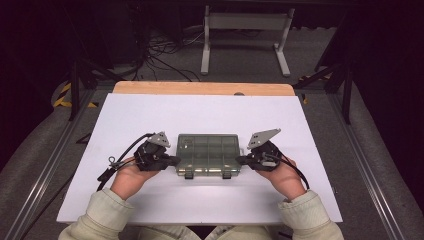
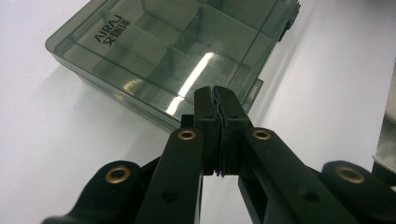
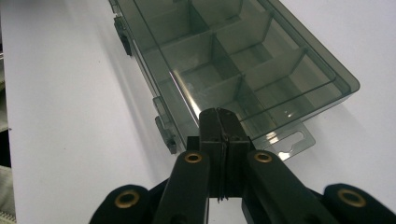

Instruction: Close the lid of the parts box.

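Both my tools, left tool [image 1: 176, 160] and right tool [image 1: 239, 160], are closed, empty, flanking the latched organizer box [image 1: 208, 154]; uneven pushing could skid it across the slick surface [image 1: 150, 115].

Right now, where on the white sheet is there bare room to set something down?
Bare: the far strip between the organizer box and the wooden edge, and both outer sides. Crowded: beside the box, where the left tongs and right tongs flank it.

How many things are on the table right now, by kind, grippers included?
Box, smoky clear plastic with compartments, lid down: 1
Grippers, black, jaws shut, one at each end of the box: 2, left gripper and right gripper
White sheet covering the table: 1
Total: 4
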